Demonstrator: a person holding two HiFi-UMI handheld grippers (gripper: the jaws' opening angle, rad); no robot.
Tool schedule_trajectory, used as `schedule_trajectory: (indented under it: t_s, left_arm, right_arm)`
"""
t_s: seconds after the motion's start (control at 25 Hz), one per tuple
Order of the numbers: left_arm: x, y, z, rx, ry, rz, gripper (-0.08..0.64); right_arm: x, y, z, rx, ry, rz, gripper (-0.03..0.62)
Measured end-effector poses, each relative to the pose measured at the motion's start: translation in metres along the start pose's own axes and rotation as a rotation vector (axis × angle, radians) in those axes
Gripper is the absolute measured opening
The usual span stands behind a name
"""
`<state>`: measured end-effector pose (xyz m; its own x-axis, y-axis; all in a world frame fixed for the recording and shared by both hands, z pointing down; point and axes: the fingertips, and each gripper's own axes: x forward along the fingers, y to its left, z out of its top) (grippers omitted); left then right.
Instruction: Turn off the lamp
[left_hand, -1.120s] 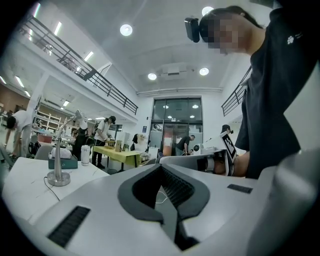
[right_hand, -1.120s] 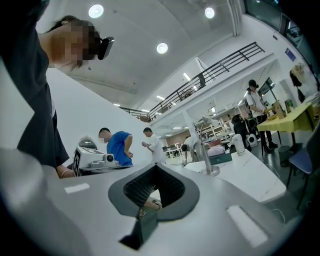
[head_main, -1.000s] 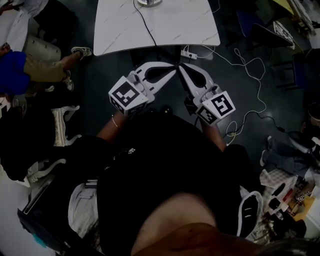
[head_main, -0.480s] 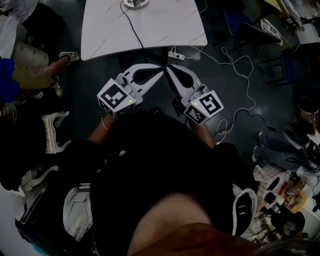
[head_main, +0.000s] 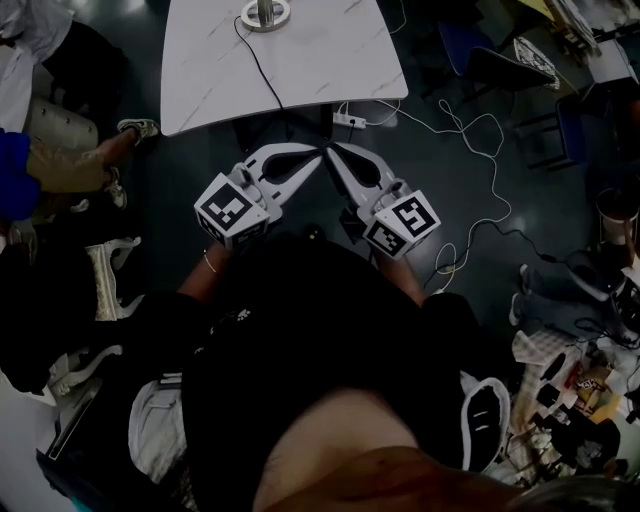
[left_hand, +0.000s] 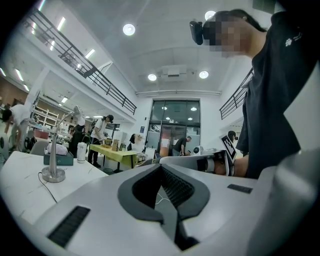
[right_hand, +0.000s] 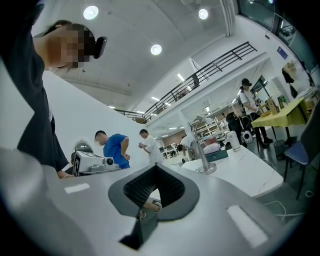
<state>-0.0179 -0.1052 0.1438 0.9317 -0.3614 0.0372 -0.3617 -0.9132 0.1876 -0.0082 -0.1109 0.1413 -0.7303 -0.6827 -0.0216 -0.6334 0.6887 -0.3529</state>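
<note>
The lamp stands on the white marble table (head_main: 330, 60) ahead of me; its round metal base (head_main: 265, 12) shows at the far edge, with a black cord (head_main: 262, 70) running back across the top. The lamp (left_hand: 53, 172) lies left in the left gripper view, and the lamp (right_hand: 206, 167) lies right of centre in the right gripper view. My left gripper (head_main: 317, 153) and right gripper (head_main: 329, 152) are held level in front of my body, short of the table, tips nearly touching each other. Both are shut with nothing between the jaws.
A white power strip (head_main: 348, 120) and loose white cables (head_main: 480, 150) lie on the dark floor right of the table. A seated person's legs (head_main: 70, 165) are at the left. A dark chair (head_main: 510, 70) stands at the upper right. Other people stand further off.
The head view has shifted, so more of the table and the lamp base shows now. Both grippers stay shut and together in front of my body.
</note>
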Motion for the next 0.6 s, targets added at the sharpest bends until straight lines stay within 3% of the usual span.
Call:
schedule_trajectory:
  t_s: [0.6]
  left_arm:
    - [0.005, -0.008, -0.008, 0.011, 0.012, -0.056, 0.006]
  right_arm:
    - [-0.012, -0.004, -0.006, -0.002, -0.001, -0.049, -0.002]
